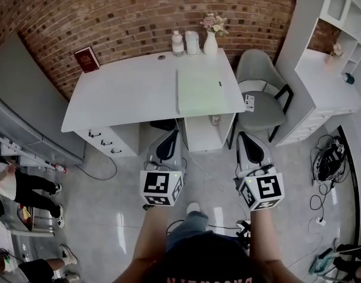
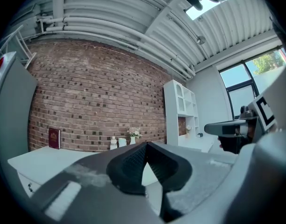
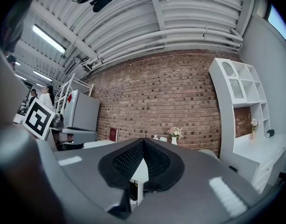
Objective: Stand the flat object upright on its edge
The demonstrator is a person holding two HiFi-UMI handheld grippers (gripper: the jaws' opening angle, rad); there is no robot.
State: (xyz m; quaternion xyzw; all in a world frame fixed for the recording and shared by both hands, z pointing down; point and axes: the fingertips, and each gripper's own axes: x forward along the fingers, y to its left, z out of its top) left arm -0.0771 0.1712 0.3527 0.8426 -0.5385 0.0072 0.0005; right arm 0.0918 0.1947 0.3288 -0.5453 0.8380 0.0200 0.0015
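Red book (image 1: 86,59): stands upright on its edge by the brick wall (image 1: 139,16), upper left of the head view, at the back left corner of the white desk (image 1: 127,93). It is well apart from both tools.

Left gripper (image 1: 170,135), right gripper (image 1: 246,137): lower centre, short of the desk's front edge. Both have their jaws pressed together with nothing between them.

Pale green mat (image 1: 198,93): flat on the desk's right half. A small dark item on it is too small to identify.

Book's cover print: unreadable.
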